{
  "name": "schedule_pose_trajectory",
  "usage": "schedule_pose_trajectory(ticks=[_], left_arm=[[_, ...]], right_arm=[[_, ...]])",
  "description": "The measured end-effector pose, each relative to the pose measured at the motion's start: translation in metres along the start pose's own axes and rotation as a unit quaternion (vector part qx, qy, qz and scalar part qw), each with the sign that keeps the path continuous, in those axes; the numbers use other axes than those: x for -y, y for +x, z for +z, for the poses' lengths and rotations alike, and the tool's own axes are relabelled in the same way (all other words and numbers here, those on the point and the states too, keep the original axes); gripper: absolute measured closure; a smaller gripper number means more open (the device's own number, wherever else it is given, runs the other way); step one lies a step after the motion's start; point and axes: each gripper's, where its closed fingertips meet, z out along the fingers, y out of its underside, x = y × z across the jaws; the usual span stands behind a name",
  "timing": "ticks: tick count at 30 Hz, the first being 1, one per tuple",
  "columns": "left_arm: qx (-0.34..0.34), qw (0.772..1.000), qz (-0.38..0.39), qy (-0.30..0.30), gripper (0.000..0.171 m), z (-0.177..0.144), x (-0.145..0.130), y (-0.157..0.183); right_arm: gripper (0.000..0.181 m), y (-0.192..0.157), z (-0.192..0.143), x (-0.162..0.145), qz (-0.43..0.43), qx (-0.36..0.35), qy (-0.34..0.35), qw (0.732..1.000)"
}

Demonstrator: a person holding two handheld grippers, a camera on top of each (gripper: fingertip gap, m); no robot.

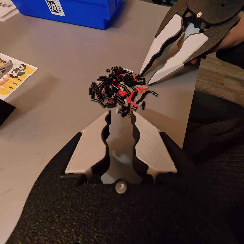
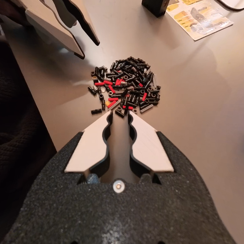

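Observation:
A pile of small plastic pins point(image 1: 118, 91), mostly black with some red and grey ones, lies on the grey table point(image 1: 59, 52). My left gripper point(image 1: 120, 112) is open and empty, its tips at the near edge of the pile. My right gripper point(image 2: 120, 112) is open and empty too, its tips at the pile's edge point(image 2: 126, 85), with a black pin point(image 2: 119, 113) lying between them. In the left wrist view the right gripper point(image 1: 144, 79) comes in from the upper right. In the right wrist view the left gripper point(image 2: 91, 50) hangs at the upper left.
A blue bin point(image 1: 74, 11) with a square marker tag stands at the back. A yellow-and-black sticker sheet point(image 1: 11, 75) lies to the left and also shows in the right wrist view point(image 2: 198, 19), beside a black block point(image 2: 155, 6). The table edge point(image 1: 190, 105) runs close on the right. The left gripper's tips are roughly 10 centimetres from the right gripper's.

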Motion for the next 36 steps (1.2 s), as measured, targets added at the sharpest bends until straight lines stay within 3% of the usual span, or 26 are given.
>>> schedule_pose_trajectory(ticks=[18, 24, 28, 31, 34, 36], left_arm=[[-0.008, 0.999, -0.031, 0.01, 0.143, 0.001, 0.005, -0.007], [0.04, 0.996, -0.074, 0.043, 0.143, -0.024, 0.011, -0.044], [0.114, 0.983, -0.109, 0.094, 0.143, -0.079, 0.015, -0.095], [0.192, 0.961, -0.15, 0.134, 0.143, -0.146, 0.007, -0.141], [0.318, 0.919, -0.182, 0.143, 0.143, -0.238, -0.023, -0.194], [0.425, 0.873, -0.196, 0.135, 0.143, -0.314, -0.052, -0.224]], right_arm=[[0.16, 0.009, -0.014, 0.01, 0.021, -0.013, 0.042, 0.999], [0.16, 0.035, -0.015, 0.003, 0.068, -0.066, 0.043, 0.995], [0.16, 0.04, -0.017, 0.017, 0.078, -0.073, 0.066, 0.992], [0.16, 0.04, -0.016, 0.029, 0.07, -0.079, 0.067, 0.992], [0.16, 0.038, -0.013, 0.042, 0.057, -0.084, 0.068, 0.993], [0.16, 0.037, -0.009, 0.05, 0.053, -0.084, 0.066, 0.993]])
